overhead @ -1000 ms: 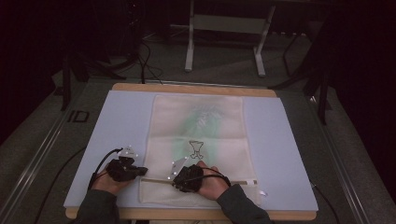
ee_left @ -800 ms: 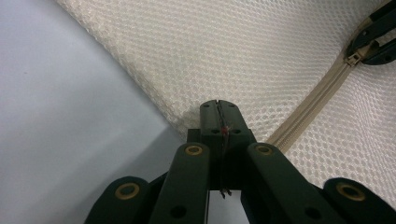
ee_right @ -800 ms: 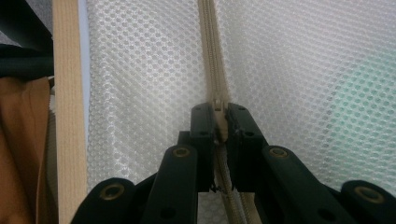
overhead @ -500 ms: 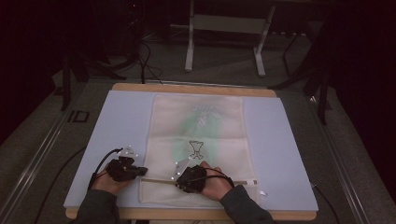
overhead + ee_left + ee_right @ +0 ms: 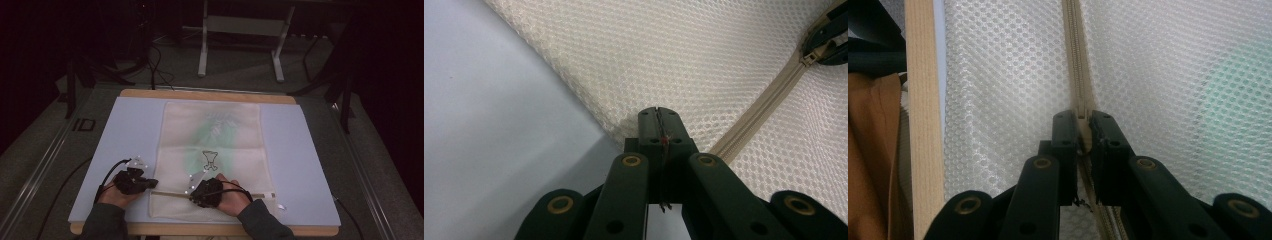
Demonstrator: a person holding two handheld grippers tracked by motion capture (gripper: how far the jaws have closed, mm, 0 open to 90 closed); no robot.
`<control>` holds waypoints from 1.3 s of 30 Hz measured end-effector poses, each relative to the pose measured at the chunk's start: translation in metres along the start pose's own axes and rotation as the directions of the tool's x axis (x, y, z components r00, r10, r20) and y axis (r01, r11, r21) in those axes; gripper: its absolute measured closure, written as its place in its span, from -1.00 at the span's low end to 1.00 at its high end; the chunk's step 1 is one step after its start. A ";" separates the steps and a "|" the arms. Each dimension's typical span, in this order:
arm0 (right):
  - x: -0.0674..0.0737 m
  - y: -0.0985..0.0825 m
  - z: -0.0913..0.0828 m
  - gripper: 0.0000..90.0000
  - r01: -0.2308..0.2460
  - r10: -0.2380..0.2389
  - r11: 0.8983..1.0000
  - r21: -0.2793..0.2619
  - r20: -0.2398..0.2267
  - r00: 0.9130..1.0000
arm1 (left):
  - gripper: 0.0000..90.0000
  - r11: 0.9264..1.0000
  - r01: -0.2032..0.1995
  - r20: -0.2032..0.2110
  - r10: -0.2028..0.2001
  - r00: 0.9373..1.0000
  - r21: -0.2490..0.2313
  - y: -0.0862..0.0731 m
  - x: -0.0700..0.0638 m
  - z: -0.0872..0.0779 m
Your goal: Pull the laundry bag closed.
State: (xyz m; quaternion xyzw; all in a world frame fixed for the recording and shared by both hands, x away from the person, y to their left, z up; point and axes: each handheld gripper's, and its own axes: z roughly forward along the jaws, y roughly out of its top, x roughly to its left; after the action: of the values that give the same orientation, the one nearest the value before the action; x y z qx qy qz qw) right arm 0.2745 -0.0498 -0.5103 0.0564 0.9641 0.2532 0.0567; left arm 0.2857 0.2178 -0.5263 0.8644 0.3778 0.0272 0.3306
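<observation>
A cream mesh zip bag lies flat on the pale lilac table, with a green printed garment showing through it. Its zipper runs across the near end. My left gripper is shut on the bag's left edge, right where the zipper ends. My right gripper sits a short way along the zipper, shut on the zipper pull. In the left gripper view, the right gripper's jaws show on the zipper at the top right.
The table's wooden front edge runs just left of the bag in the right gripper view, with brown clothing beyond it. A metal stand and cables are on the floor behind the table.
</observation>
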 end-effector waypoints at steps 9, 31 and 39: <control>0.000 -0.003 -0.003 0.83 0.002 -0.002 1.000 0.011 0.005 1.000 | 0.99 1.000 0.000 0.000 0.000 1.000 -0.001 0.000 0.000 0.000; -0.001 -0.013 -0.011 0.83 -0.009 0.009 1.000 0.029 0.014 1.000 | 1.00 1.000 -0.001 0.000 0.001 1.000 0.000 0.000 0.000 0.000; -0.001 -0.014 -0.012 0.83 -0.005 0.005 0.999 0.033 0.018 1.000 | 0.99 1.000 -0.001 0.000 0.001 1.000 0.000 0.000 0.000 0.000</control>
State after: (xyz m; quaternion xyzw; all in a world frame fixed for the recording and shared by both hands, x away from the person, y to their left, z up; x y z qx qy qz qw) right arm 0.2724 -0.0681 -0.5070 0.0620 0.9674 0.2370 0.0639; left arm 0.2857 0.2180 -0.5263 0.8646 0.3773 0.0275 0.3305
